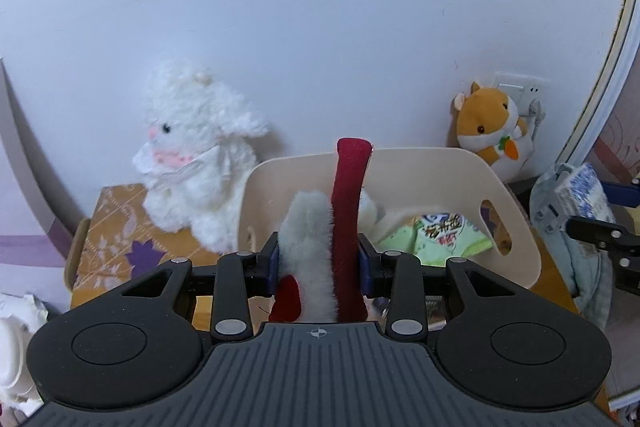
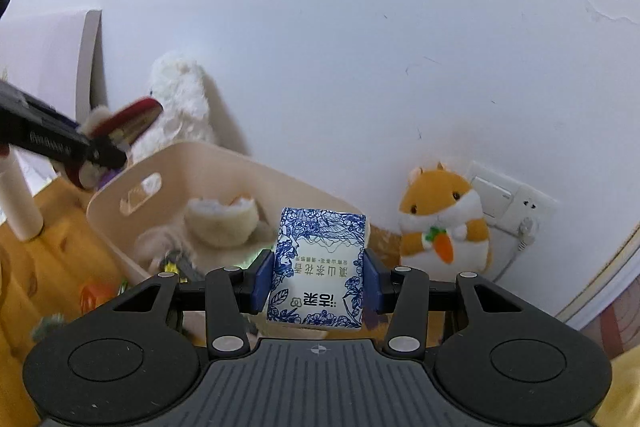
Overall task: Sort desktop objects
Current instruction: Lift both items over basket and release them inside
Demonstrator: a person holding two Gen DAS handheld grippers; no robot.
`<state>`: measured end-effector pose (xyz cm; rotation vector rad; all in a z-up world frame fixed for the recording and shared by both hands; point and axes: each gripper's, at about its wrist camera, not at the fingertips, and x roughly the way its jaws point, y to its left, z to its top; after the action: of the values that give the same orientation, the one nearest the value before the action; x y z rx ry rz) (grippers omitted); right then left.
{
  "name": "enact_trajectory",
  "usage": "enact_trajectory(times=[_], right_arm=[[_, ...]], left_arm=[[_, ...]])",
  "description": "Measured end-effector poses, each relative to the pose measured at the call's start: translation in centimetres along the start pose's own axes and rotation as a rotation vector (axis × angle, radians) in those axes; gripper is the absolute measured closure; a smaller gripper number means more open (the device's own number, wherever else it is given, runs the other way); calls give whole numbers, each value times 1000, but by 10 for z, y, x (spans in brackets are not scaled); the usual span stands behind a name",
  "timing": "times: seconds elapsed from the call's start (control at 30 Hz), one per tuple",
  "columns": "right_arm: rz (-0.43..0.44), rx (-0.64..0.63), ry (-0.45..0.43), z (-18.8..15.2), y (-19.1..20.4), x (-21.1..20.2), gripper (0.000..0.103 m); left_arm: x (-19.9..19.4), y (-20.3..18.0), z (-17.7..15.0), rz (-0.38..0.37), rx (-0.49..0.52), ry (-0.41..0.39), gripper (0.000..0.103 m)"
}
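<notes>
My left gripper [image 1: 320, 263] is shut on a red and white fluffy cloth item [image 1: 348, 207], which sticks up between the blue pads in front of a cream bin [image 1: 420, 163]. In the right wrist view this left gripper [image 2: 100, 151] holds the red item [image 2: 136, 115] above the bin's left corner. My right gripper [image 2: 318, 275] is shut on a blue and white flower-printed tissue pack [image 2: 320, 247], just in front of the bin [image 2: 116, 223]. In the left wrist view the tissue pack [image 1: 580, 195] shows at the right edge.
The bin holds a green snack packet [image 1: 440, 235] and a white plush thing [image 2: 224, 223]. A white lamb plush [image 1: 196, 155] sits on a patterned box [image 1: 116, 227] left of the bin. A hamster plush [image 2: 444, 219] leans on the wall by a socket [image 2: 516, 203].
</notes>
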<state>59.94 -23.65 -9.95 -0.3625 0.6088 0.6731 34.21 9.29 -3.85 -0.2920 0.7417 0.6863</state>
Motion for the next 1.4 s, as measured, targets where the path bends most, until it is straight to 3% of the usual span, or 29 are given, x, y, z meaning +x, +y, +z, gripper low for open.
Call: enact_trajectory(times=[0.2, 0.43, 1.0, 1.1, 1.17, 1.4], right_arm=[[17, 15, -1, 13, 9, 29, 59], [16, -6, 72, 20, 27, 69, 59], [21, 0, 137, 3, 46, 112, 59], [17, -9, 149, 0, 47, 115, 50], [8, -23, 153, -2, 49, 116, 50], [-7, -39, 142, -1, 50, 110, 38]], left_arm=[[27, -10, 5, 12, -20, 33, 66], [55, -16, -4, 47, -30, 95, 66], [83, -24, -18, 99, 32, 156, 65], [84, -22, -19, 94, 8, 158, 52], [83, -21, -19, 92, -1, 156, 41], [73, -17, -17, 105, 0, 134, 36]])
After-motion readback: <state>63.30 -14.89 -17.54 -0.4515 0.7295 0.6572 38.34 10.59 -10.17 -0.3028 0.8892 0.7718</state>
